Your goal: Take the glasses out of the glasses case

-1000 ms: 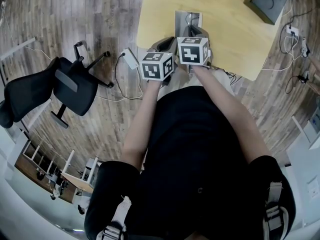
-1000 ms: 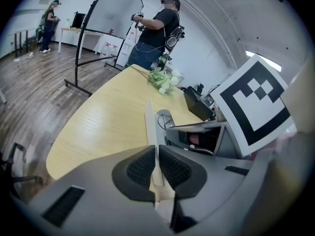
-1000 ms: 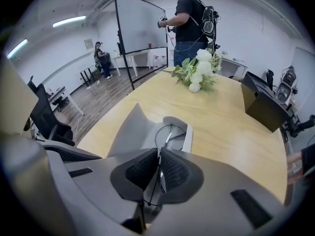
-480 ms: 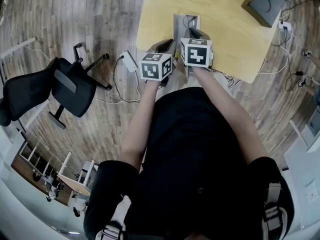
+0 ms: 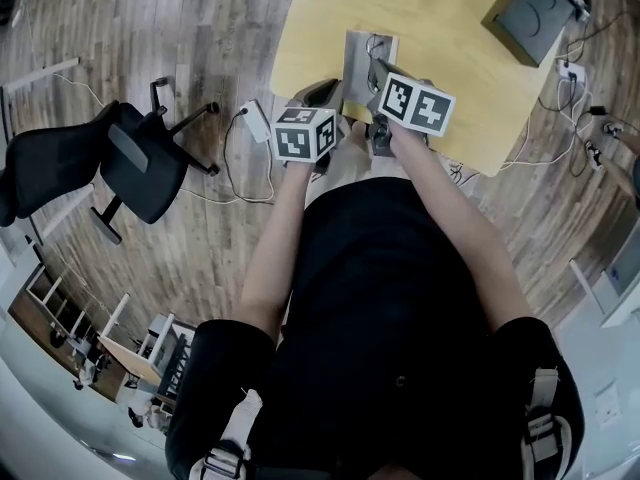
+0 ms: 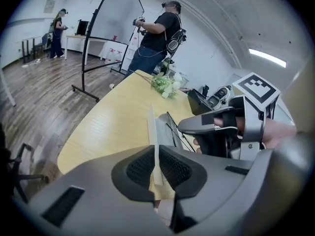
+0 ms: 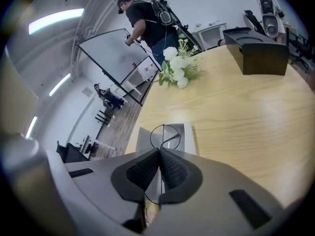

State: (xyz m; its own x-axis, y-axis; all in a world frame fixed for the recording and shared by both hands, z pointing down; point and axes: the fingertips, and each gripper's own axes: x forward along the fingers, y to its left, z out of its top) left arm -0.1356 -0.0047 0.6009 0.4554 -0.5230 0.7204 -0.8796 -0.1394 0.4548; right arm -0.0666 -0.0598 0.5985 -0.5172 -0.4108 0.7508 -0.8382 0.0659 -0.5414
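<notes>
Surface [image 5: 440, 28]: pale yellow wood with a rounded corner. Black box [image 5: 530, 6] sits at its far right corner. White flowers [image 7: 178, 67] lie near its far edge. Floor [image 5: 170, 28]: grey-brown planks. Black chair [image 5: 140, 173] stands well left of the surface. White adapter [image 5: 257, 120] with its cable lies on the floor beside the surface. A person [image 6: 158, 31] stands beyond, near a whiteboard [image 7: 115, 58].

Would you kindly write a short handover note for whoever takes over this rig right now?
Left gripper: jaws shut on the flap of the glasses case, at the near edge of the table.
Right gripper: jaws shut on the glasses, over the open case.
Done: case open, glasses gripped.
Left to do: lift the glasses clear of the case, if they aren't already.
</notes>
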